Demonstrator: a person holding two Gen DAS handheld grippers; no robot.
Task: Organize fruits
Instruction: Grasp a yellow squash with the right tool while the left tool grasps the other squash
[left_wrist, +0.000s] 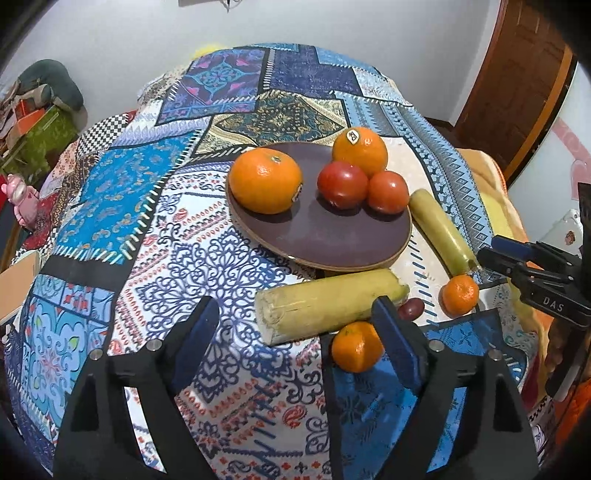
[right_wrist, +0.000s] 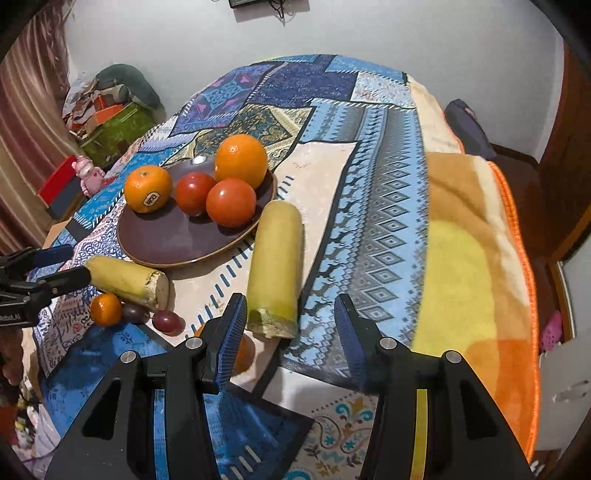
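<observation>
A brown plate (left_wrist: 321, 243) holds two oranges (left_wrist: 265, 179) (left_wrist: 360, 151) and two red tomatoes (left_wrist: 342, 184). Two yellow-green cane pieces lie beside it, one in front (left_wrist: 328, 301), one at its right (left_wrist: 441, 230). Two small mandarins (left_wrist: 356, 346) (left_wrist: 459, 295) and a dark grape (left_wrist: 410, 308) lie on the cloth near the front. My left gripper (left_wrist: 295, 332) is open, hovering before the front cane piece. My right gripper (right_wrist: 291, 328) is open, just before the end of the right cane piece (right_wrist: 275, 271); a mandarin (right_wrist: 242, 354) sits behind its left finger.
A patchwork cloth (left_wrist: 177, 229) covers the table. An orange and yellow blanket (right_wrist: 476, 258) lies on the right. Clutter and a green box (right_wrist: 114, 125) stand at the far left. Two dark grapes (right_wrist: 168, 320) lie by the front cane piece.
</observation>
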